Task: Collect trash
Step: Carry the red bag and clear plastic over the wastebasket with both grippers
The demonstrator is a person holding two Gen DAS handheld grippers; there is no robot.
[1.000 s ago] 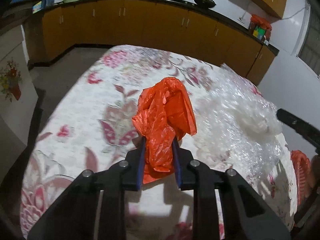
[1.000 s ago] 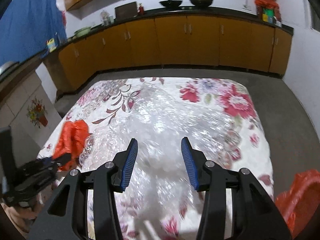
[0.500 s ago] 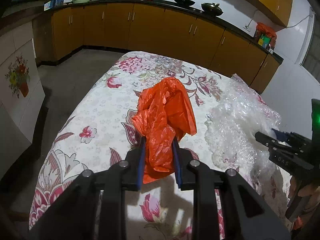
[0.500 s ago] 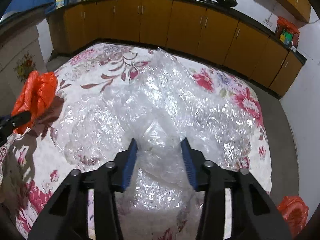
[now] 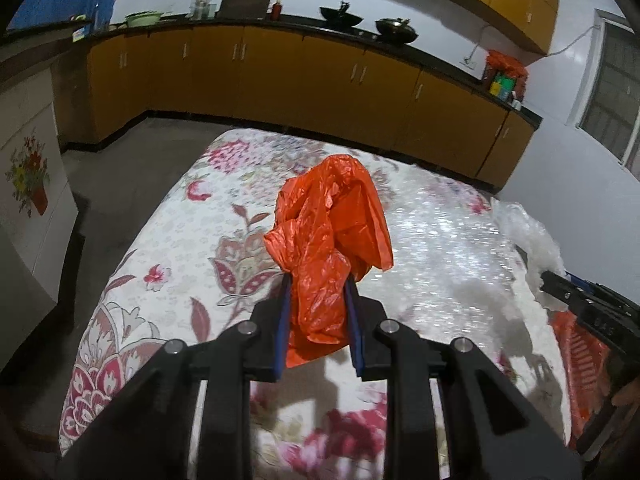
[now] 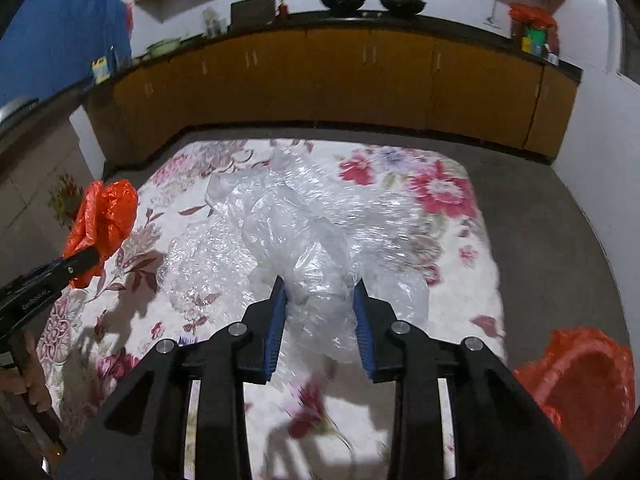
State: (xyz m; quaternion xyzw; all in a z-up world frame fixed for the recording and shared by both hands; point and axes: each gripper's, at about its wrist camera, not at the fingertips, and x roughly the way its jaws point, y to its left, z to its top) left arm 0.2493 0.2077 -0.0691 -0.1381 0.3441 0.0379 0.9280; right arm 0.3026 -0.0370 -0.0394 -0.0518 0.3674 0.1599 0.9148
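While both grippers hang above it, the table (image 6: 452, 240) under its white cloth with red and pink flowers fills the ground ahead of the fingers in each view. Largest of the trash is the sheet of bubble wrap (image 6: 208, 256), clear and glittering with small highlights, spread flat on the cloth ahead of the right gripper's fingers and partly below them; in the left wrist view it lies off to the right of the fingers.

Next comes the clear plastic bag (image 6: 304, 256), a crumpled, milky-transparent bundle. Its lower part is pinched between the blue pads of the right gripper (image 6: 320, 290), whose fingers press on it from either side, and the rest billows forward and to the left beyond the fingertips, above the bubble wrap.

Smaller is the orange plastic bag (image 5: 332, 240), thin, shiny and heavily creased. The left gripper (image 5: 318, 280) clamps its narrow lower part between its fingers; the wide upper part stands bunched above and ahead of the fingertips, with a tail hanging down between the finger bases, off the cloth.

Down to the right of the right gripper's fingers, beyond the table edge, sits an orange-lined bin (image 6: 580, 380), its mouth open.
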